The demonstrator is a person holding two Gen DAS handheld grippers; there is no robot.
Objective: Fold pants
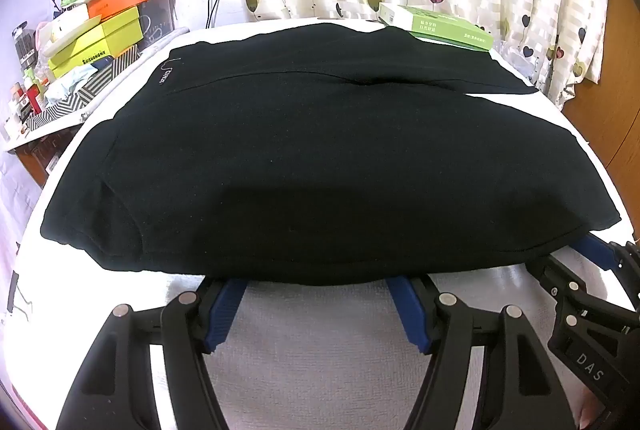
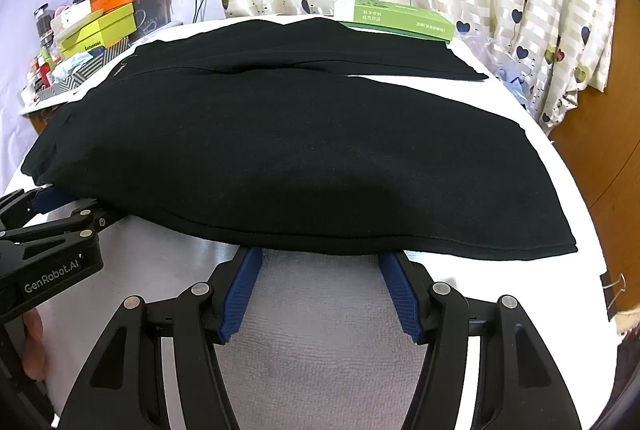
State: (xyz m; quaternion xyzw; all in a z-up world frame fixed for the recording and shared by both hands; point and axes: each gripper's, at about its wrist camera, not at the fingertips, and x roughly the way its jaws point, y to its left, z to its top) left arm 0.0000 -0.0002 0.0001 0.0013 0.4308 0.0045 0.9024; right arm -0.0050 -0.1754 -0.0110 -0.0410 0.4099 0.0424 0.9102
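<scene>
While both grippers' fingers (image 1: 224, 306) gape, black pants (image 1: 320, 158) lie flat on table (image 1: 304, 350).

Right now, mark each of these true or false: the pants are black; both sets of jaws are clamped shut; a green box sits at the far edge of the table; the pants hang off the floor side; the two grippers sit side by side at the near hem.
1. The pants are black. True.
2. Both sets of jaws are clamped shut. False: the left gripper and the right gripper both stand wide open.
3. A green box sits at the far edge. True.
4. The pants hang off the table. False: they lie flat on the white table.
5. The grippers sit side by side at the near hem. True.
</scene>
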